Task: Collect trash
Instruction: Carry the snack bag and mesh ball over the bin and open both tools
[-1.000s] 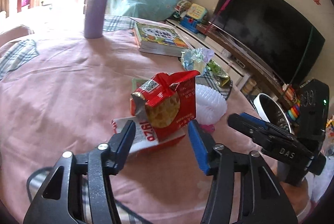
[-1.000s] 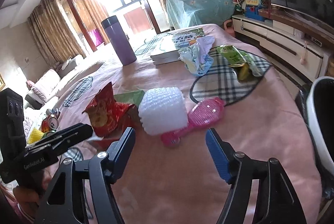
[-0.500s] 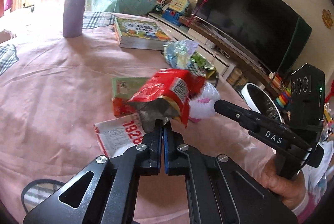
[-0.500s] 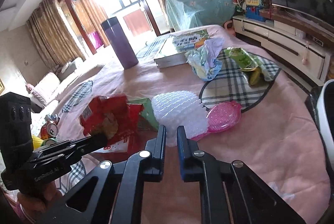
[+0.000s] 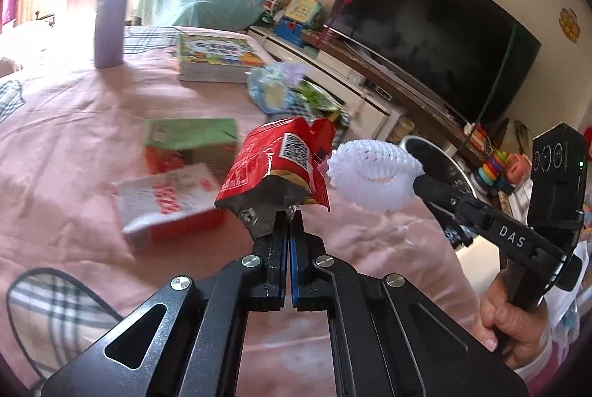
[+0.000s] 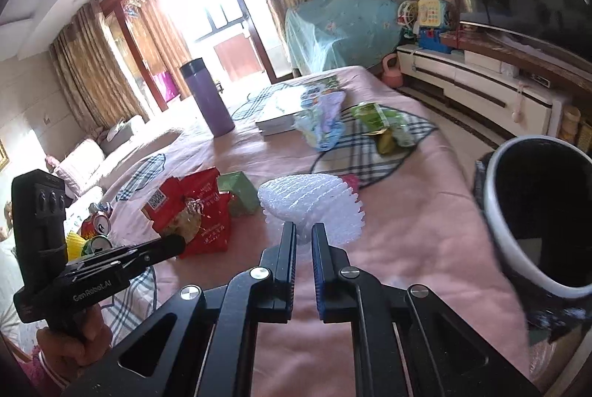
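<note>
Showing only rightward: bin [image 6: 497,204] beside jaw-held foam net [image 6: 314,201].

2 cans [image 6: 99,230], 1 book [image 5: 218,58], 1 flask [image 5: 111,14]

Pinched red wrapper [image 5: 275,167], white foam net [image 6: 314,208]

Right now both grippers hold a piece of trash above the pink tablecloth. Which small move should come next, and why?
Probably carry both toward the black bin at the table's edge. The left gripper is shut on the red snack bag, the right gripper on the white foam net, both lifted clear of the cloth, and the bin's mouth gapes close beside the right one.
</note>
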Available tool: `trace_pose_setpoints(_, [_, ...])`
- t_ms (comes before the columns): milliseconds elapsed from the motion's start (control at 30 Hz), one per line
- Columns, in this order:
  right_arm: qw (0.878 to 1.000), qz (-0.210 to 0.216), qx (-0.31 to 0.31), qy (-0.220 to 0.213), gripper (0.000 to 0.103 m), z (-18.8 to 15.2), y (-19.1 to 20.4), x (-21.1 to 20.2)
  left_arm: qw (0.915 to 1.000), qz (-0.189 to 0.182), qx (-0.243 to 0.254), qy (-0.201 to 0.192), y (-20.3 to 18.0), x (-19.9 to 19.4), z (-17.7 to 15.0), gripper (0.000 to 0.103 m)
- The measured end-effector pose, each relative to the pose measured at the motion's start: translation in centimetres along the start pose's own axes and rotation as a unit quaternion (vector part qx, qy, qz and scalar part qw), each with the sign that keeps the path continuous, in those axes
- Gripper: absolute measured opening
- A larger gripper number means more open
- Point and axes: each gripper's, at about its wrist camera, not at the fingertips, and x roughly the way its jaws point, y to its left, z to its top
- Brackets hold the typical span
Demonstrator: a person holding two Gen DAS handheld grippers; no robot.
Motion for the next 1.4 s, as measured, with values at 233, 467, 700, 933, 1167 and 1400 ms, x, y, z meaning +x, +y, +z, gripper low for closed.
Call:
trace_pose_setpoints(233, [0.999,-0.014,0.030,-0.016,0.008,-0.7,-3.8,-3.0,0.9993,-0.020,0.025,0.018,-4.5,1.5,-0.6,0.001])
trace_pose_setpoints(467, [0.997,-0.039,0.057,-0.042,0.008,-1.1,-7.3,-6.3,0.9970,-0.042,0.055,0.034,-9.0,3.2,-0.6,0.001])
trace_pose_setpoints(700, [0.992,-0.068,0.085,-0.060,0.008,-1.5,-10.7,-8.7,0.9937,-0.064,0.083,0.042,-12.7,4.7,0.0,0.001])
trace_pose_setpoints(933, [0.987,-0.093,0.104,-0.074,0.008,-1.5,-13.7,-10.4,0.9898,-0.075,0.109,0.054,-15.9,6.5,0.8,0.001])
trace_pose_setpoints(1167, [0.984,-0.107,0.114,-0.079,0.008,-1.1,-15.8,-10.8,0.9859,-0.078,0.134,0.064,-18.7,8.6,1.6,0.001])
trace_pose_setpoints(1400, [0.983,-0.116,0.120,-0.079,0.008,-0.8,-17.3,-11.0,0.9820,-0.084,0.152,0.074,-21.2,10.7,2.4,0.001])
